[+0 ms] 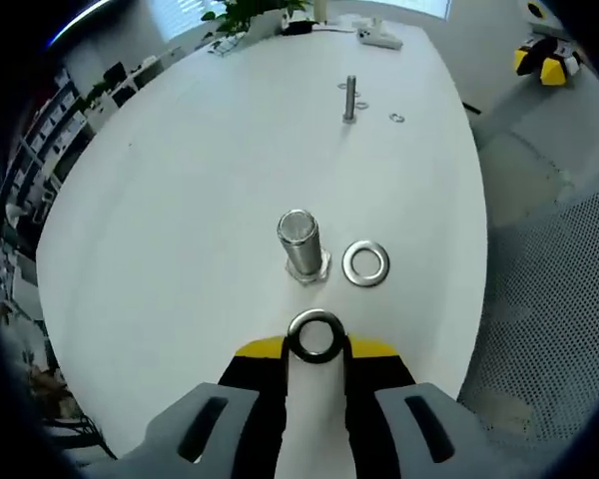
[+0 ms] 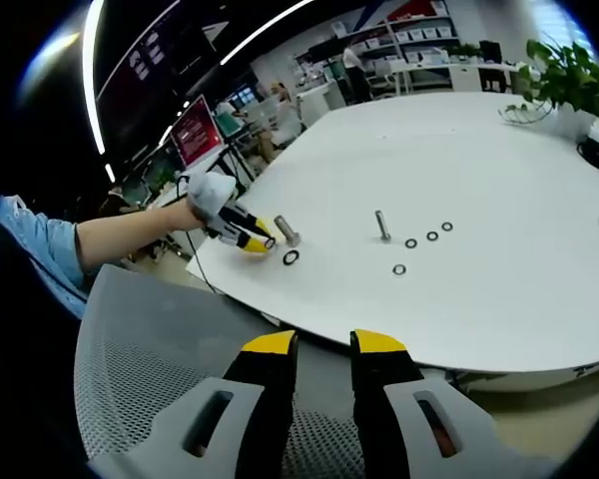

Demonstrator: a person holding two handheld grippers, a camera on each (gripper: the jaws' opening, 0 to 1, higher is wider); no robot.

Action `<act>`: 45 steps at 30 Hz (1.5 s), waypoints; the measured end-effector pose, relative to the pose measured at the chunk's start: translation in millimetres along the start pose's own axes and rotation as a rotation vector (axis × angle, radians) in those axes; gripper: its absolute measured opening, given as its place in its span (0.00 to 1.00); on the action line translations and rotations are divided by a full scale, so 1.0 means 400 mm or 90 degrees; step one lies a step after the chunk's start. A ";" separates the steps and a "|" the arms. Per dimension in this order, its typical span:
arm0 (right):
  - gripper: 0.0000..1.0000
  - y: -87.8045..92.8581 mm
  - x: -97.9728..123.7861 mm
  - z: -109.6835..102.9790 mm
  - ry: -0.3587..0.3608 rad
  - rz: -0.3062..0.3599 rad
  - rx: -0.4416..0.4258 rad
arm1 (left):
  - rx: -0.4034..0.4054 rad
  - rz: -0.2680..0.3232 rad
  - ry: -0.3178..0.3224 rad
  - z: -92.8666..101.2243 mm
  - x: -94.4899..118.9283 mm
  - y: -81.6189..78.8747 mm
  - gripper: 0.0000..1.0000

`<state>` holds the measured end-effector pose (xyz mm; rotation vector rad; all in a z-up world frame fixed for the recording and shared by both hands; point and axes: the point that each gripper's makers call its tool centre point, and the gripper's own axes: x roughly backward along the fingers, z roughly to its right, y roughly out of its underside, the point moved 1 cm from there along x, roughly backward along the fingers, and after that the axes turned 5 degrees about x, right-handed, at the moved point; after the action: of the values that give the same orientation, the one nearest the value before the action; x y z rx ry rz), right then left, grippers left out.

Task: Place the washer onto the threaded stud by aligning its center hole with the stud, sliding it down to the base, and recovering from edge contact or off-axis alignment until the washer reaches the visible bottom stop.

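While the left gripper (image 1: 316, 349) pinches a washer (image 1: 315, 335) by its edge between the yellow tips, the ring stands on edge with its hole facing forward, on the near side of the thick threaded stud (image 1: 299, 244). Holding it by the rim leaves the centre hole free, presumably so it can be laid flat and dropped over the stud top. Washer and stud are apart; nothing is threaded yet.

A second washer (image 1: 365, 263) lies flat on the white table (image 1: 180, 200), just right of the stud's base, likely a spare.

Far across the table stands a thinner stud (image 1: 350, 98) with small washers (image 1: 396, 119) around it.

The right gripper (image 2: 323, 344) hangs off the table edge over a mesh chair (image 2: 150, 339), jaws a little apart and holding nothing, kept clear of the work.
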<state>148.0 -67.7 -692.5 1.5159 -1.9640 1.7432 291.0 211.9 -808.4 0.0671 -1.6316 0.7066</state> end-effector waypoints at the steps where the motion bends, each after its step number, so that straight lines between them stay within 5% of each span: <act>1: 0.24 0.000 0.000 0.000 0.000 0.000 0.000 | -0.003 0.004 -0.003 0.001 0.012 -0.006 0.18; 18: 0.24 -0.004 0.001 -0.001 0.001 0.011 -0.003 | -0.024 0.061 -0.012 0.027 0.113 -0.122 0.18; 45: 0.24 -0.006 0.002 0.004 0.008 0.015 -0.007 | -0.076 -0.004 -0.013 0.003 0.032 -0.164 0.18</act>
<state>150.2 -69.2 -690.8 1.4809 -1.9912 1.7440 315.6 162.8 -770.1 -0.0070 -1.6890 0.6036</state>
